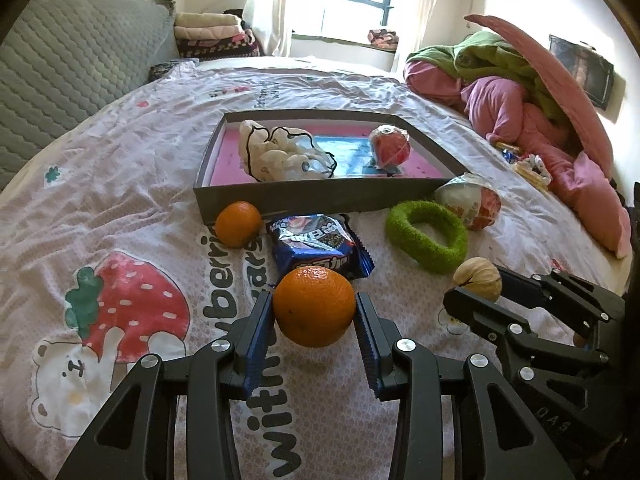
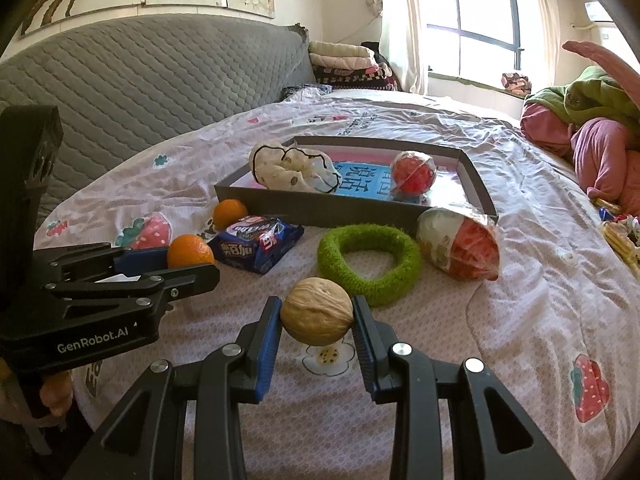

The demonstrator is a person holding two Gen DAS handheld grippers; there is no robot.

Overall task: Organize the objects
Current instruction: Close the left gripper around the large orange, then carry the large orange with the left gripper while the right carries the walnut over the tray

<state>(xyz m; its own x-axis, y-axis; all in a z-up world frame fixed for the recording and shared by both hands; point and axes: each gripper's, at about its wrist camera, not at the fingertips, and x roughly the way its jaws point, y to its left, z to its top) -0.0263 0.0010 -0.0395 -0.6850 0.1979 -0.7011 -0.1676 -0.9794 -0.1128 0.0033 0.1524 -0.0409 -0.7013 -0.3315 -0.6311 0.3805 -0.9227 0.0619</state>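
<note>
The left hand-held gripper (image 1: 315, 312) is closed on the large orange (image 1: 314, 306), low in the middle of its frame, with both blue pads (image 1: 259, 332) against the sides of the fruit. The right hand-held gripper (image 2: 316, 316) holds the walnut (image 2: 317, 311) in the same way, lower middle of its frame. Both things seem lifted a little above the bed sheet (image 1: 120, 152).

The grey box (image 1: 320, 196) lies further up, in the middle of both views, and already holds a white cloth bag (image 1: 276, 152) and a red ball in wrap (image 1: 390, 146).

I think the step is to carry both things into the box. To do it well, keep the squeeze steady, because round things slip easily. Lift above the front wall of the box, and pass over the blue snack pack (image 1: 320, 246) and the green ring (image 1: 426, 236). Release low over a free pink part of the floor, so nothing rolls out.
</note>
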